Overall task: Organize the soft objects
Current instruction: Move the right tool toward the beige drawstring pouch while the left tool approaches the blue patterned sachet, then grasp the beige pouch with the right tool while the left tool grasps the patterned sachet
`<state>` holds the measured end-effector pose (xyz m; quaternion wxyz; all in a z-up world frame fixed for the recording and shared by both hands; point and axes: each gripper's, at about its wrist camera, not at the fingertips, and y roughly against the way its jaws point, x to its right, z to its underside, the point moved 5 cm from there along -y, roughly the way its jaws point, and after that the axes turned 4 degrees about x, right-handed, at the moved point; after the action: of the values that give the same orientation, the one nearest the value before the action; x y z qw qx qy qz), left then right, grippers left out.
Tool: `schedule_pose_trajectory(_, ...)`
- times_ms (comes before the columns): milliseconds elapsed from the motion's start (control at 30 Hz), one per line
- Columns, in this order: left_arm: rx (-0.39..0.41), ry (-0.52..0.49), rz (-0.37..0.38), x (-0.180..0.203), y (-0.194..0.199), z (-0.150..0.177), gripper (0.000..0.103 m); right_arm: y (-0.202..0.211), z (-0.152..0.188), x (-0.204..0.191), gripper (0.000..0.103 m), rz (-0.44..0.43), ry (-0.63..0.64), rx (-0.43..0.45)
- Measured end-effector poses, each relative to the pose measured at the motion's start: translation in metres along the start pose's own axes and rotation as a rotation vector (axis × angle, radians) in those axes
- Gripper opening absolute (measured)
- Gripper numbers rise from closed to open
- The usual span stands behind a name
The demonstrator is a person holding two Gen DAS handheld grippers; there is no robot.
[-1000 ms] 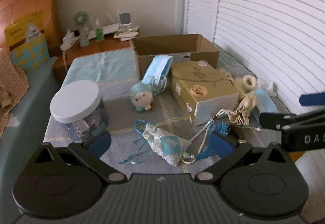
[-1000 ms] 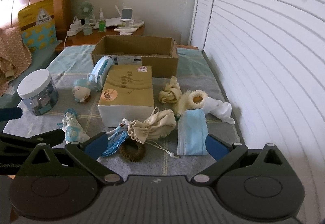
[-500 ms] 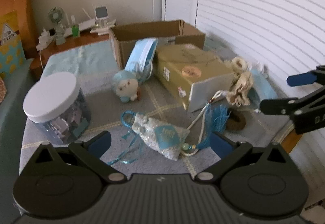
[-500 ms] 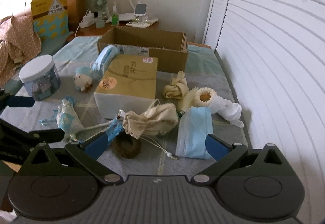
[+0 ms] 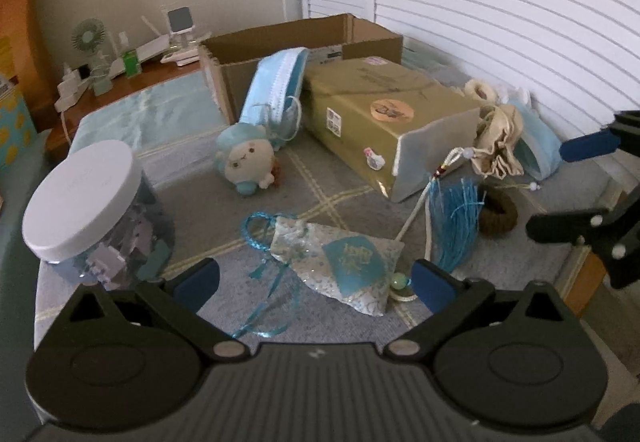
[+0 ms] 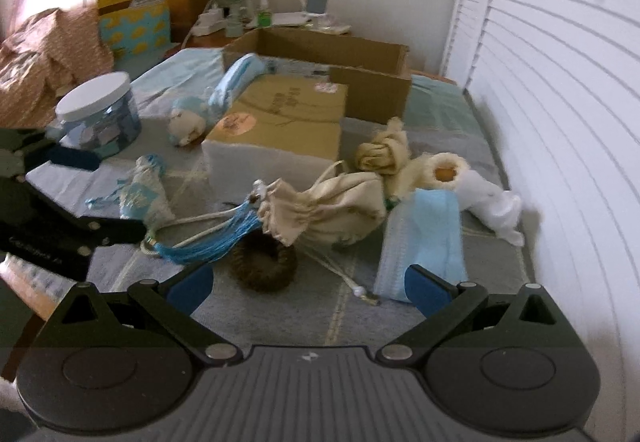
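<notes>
Hovering wide and empty, the left claw (image 5: 314,282) frames the patterned sachet (image 5: 340,262) lying in front of the gold box (image 5: 384,121). The right claw (image 6: 308,290), equally wide, hangs over the brown scrunchie (image 6: 264,266), near the beige drawstring pouch (image 6: 332,209) beside that box.

Left gripper (image 5: 314,280), right gripper (image 6: 308,288): both agape

Brown hair ring (image 5: 498,216) half hidden behind tassel (image 5: 456,226).
</notes>
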<state>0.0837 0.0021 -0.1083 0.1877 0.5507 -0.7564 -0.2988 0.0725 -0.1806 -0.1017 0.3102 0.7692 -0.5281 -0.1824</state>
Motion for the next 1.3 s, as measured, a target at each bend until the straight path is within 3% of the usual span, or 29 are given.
schedule_pose_trajectory(333,-0.006,-0.035,0.049,0.004,-0.013,0.001,0.099,-0.018,0.019,-0.008,0.103,-0.085,0.023,-0.072)
schedule_pose_trajectory(767,0.018,-0.056,0.111,0.011,-0.024,-0.001,0.095,-0.017,0.027,-0.012,0.103,-0.090,0.060,-0.020)
schedule_pose_trajectory(867,0.028,-0.049,0.139,0.009,-0.024,-0.001,0.086,-0.017,0.028,-0.012,0.103,-0.089,0.058,-0.007)
schedule_pose_trajectory(1000,0.036,-0.051,0.156,0.009,-0.020,-0.002,0.062,-0.018,0.026,-0.012,0.103,-0.081,0.054,-0.006)
schedule_pose_trajectory(1300,0.022,-0.004,0.081,-0.006,-0.002,0.008,0.057,-0.017,0.025,-0.015,0.103,-0.035,0.050,-0.010)
